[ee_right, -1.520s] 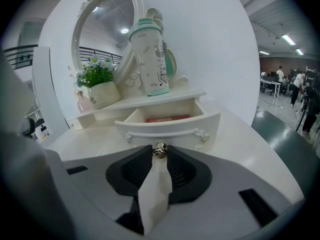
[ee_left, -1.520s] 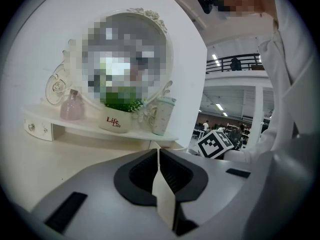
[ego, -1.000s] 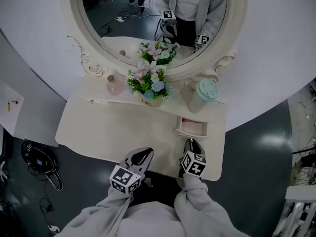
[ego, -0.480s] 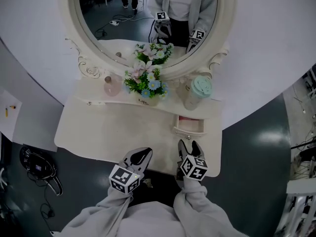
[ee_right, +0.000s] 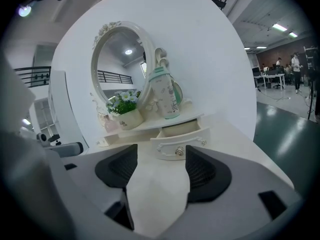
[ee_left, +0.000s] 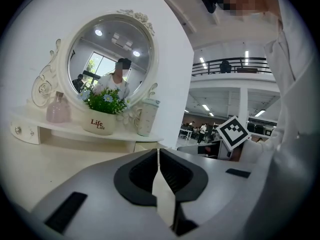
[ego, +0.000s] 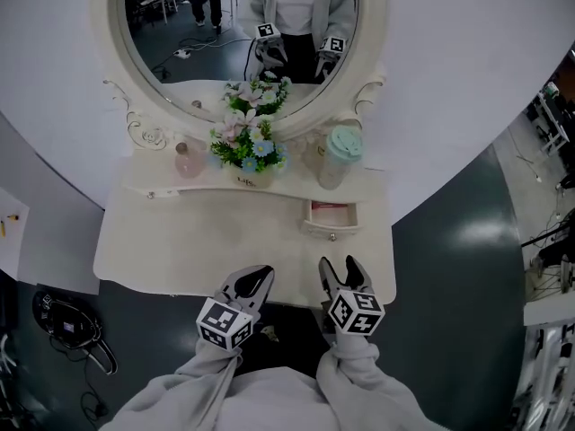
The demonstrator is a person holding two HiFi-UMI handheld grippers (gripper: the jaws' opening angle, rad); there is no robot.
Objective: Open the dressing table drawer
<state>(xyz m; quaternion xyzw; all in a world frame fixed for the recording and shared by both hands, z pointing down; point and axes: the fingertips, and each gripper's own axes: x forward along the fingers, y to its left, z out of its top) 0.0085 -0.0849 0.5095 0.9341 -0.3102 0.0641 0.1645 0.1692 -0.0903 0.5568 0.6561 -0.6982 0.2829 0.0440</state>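
Observation:
The small right-hand drawer (ego: 331, 218) of the white dressing table (ego: 198, 232) stands pulled out, showing a pinkish inside. Its front and round metal knob (ee_right: 179, 152) lie straight ahead in the right gripper view. My right gripper (ego: 337, 264) hovers over the table's front edge, a short way back from the drawer. Its jaws are opening wide, with nothing between them (ee_right: 161, 150). My left gripper (ego: 256, 277) hangs beside it to the left, also over the front edge. Its jaws are shut and empty (ee_left: 158, 154).
On the raised back shelf stand a pink bottle (ego: 187, 162), a flower pot (ego: 243, 155) and a green-lidded cup (ego: 340, 155), below the oval mirror (ego: 225, 34). A second, shut drawer (ego: 148, 193) is at the shelf's left end. A black device with cables (ego: 63, 317) lies on the floor at the left.
My right gripper has come off the drawer knob, opened its jaws and drawn back and up from the drawer. The left gripper has stayed shut in place.

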